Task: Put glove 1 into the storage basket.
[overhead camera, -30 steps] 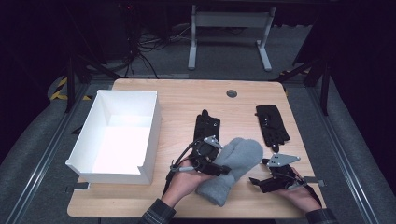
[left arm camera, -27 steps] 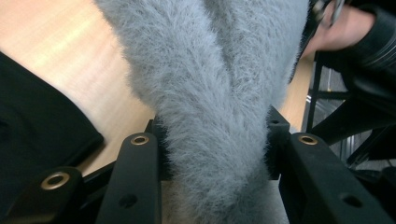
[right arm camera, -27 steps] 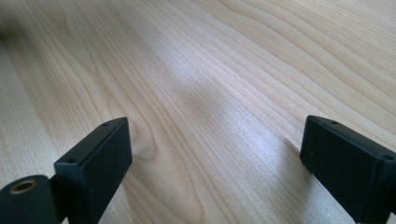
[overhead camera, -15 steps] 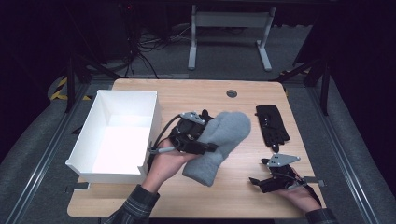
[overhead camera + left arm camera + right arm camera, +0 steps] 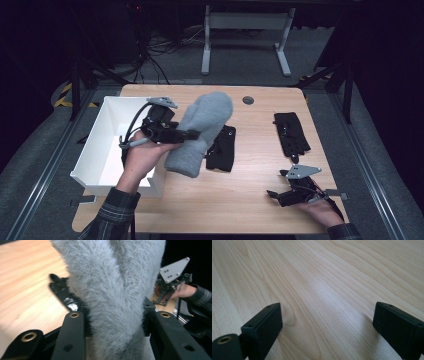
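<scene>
Near the middle left of the high view, the left claw (image 5: 192, 135) squeezes a fluffy grey mitten (image 5: 200, 132) and holds it up off the surface (image 5: 240, 200). From the claw's own camera, the mitten (image 5: 112, 297) fills the gap between both black jaws, so the grip looks firm. The mitten's long side slants from lower left to upper right, with its round tip pointing up and to the right. The white box (image 5: 100, 150) sits just to the left of the claw, so the left hand (image 5: 142, 157) is much nearer to it than the right. I think the mitten goes into that box next, a short swing to the left. Low on the right, the right claw (image 5: 275, 196) rests with its jaws wide apart on bare wood (image 5: 324, 285), holding nothing. Two black gloves (image 5: 222, 150) (image 5: 291, 132) lie flat on the surface.
</scene>
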### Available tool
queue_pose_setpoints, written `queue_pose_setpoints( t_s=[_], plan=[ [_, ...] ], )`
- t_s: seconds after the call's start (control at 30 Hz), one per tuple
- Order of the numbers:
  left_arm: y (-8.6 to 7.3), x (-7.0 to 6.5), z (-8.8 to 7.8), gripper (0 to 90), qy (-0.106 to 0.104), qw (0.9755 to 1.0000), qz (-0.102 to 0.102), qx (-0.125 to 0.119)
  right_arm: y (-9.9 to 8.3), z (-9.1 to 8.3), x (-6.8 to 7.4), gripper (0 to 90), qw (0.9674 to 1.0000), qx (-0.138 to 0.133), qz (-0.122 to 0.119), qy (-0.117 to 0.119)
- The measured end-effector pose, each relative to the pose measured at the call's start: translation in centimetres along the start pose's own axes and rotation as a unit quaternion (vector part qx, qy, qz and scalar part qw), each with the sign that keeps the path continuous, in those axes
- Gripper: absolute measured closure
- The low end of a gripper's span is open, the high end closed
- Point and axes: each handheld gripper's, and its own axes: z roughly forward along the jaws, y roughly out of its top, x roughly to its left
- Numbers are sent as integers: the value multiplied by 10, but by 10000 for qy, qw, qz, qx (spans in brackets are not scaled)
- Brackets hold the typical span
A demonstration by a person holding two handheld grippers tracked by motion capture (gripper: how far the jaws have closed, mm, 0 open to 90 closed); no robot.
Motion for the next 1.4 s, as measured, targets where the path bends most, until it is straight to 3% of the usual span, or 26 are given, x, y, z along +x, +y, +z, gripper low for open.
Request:
queue_pose_setpoints(
  t_s=[0.2,0.37,0.6,0.77,1.03,1.23,1.3,1.4],
  plan=[
    [-8,17,-27,614,273,9993,-224,-134,0,0,0,93,10000,2,0,1],
    [-21,36,-53,614,458,9972,-519,-277,0,0,0,93,10000,1,-1,0],
    [-44,60,-79,615,656,9925,-922,-456,0,0,0,93,10000,1,-1,-1],
    [-60,76,-87,616,924,9887,-1129,-347,0,0,0,94,10000,1,2,-4],
    [-92,106,-68,615,1127,9830,-1447,39,0,0,0,93,10000,-1,13,-11],
    [-110,126,-42,613,1286,9767,-1667,402,0,0,0,93,10000,0,12,-16],
    [-113,129,-38,610,1291,9762,-1677,470,0,0,0,94,10000,-1,12,-16],
    [-121,139,-22,605,1315,9733,-1730,735,0,0,0,93,10000,0,12,-16]
  ],
)
